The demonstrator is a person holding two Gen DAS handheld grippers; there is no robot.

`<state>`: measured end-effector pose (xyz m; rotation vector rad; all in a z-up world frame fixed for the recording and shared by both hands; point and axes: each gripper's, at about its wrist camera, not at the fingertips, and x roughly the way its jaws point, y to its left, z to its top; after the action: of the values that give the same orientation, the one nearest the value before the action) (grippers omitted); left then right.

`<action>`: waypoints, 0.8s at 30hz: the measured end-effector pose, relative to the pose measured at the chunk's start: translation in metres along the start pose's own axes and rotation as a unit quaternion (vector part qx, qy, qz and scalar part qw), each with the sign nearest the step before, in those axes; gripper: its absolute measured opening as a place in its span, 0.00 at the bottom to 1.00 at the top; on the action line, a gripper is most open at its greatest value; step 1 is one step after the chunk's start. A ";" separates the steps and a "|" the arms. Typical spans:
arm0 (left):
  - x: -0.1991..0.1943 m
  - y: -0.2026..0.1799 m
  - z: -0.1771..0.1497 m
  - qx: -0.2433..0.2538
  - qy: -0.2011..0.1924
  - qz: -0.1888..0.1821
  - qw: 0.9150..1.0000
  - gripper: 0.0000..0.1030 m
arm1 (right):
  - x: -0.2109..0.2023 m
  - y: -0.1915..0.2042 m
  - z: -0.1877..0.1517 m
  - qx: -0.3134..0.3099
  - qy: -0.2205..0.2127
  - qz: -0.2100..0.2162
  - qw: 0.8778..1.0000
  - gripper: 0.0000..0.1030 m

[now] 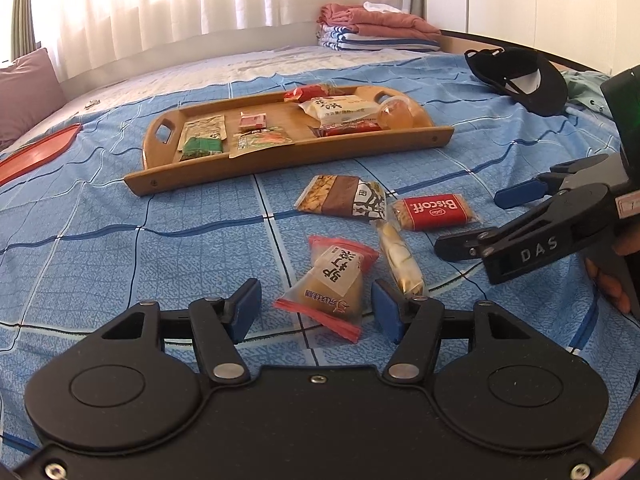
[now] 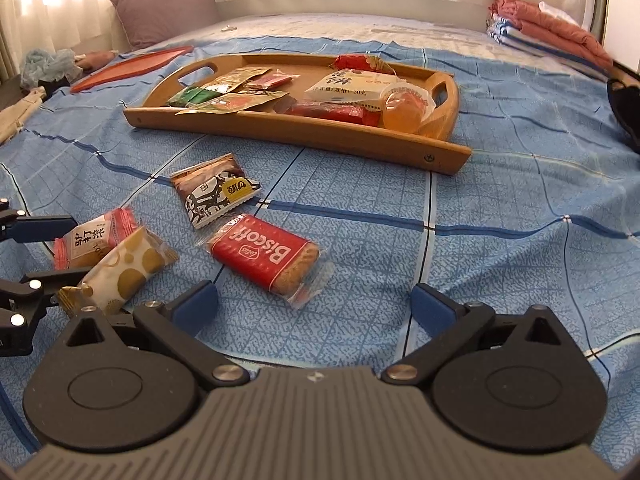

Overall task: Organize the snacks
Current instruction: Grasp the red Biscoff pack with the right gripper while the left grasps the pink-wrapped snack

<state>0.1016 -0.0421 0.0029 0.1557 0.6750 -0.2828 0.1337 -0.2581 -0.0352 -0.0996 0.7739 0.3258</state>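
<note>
Snacks lie loose before us on the blue checked bedspread (image 1: pixel 120 220): a pink-edged pastry packet (image 1: pixel 330 284) between our left gripper (image 1: pixel 316 306)'s parted pads, untouched; red Biscoff (image 2: pixel 266 258) ahead of our right gripper (image 2: pixel 314 306), spread wide. At twelve o'clock, wooden tray (image 1: pixel 280 156), then curtains (image 1: pixel 180 0).

The left gripper (image 1: pixel 316 308) shows a black body with two round discs, silver rivets and small screws, black linkage arms, and blue pads on its jaws. The right gripper (image 2: pixel 314 304) looks much the same, but with a ribbed grey centre panel. From the left wrist view, white letters "DAS" mark its black side.
</note>
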 end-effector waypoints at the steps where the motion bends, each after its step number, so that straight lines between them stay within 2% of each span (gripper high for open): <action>1: 0.000 0.000 0.000 0.000 0.000 -0.001 1.000 0.56 | 0.000 0.003 0.000 -0.006 -0.001 -0.006 1.000 1.00; 6: 0.001 -0.001 0.000 0.004 -0.004 -0.006 1.000 0.52 | -0.002 0.005 0.004 -0.021 0.003 -0.009 1.000 0.98; 11: 0.001 -0.002 0.000 0.004 -0.006 -0.006 1.000 0.46 | -0.008 0.015 0.006 -0.067 -0.006 -0.002 0.998 0.87; 13: 0.001 -0.003 0.000 0.004 -0.007 -0.004 1.000 0.43 | -0.011 0.022 0.006 -0.092 -0.012 0.000 0.996 0.78; 18: 0.001 -0.001 -0.001 0.001 -0.008 -0.004 1.000 0.41 | -0.014 0.033 0.007 -0.111 -0.020 0.010 0.994 0.69; 19: 0.000 -0.002 -0.001 0.002 -0.009 -0.003 1.000 0.41 | -0.014 0.035 0.007 -0.114 -0.021 0.010 0.993 0.64; 21: 0.000 -0.001 -0.001 0.001 -0.009 -0.003 1.000 0.41 | -0.016 0.037 0.007 -0.116 -0.021 0.013 0.993 0.61; 24: -0.001 0.000 -0.001 -0.005 -0.010 -0.002 1.000 0.40 | -0.021 0.038 0.007 -0.111 -0.019 0.030 0.993 0.61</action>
<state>0.1003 -0.0412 0.0030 0.1414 0.6573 -0.2841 0.1119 -0.2258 -0.0147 -0.2800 0.7024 0.4695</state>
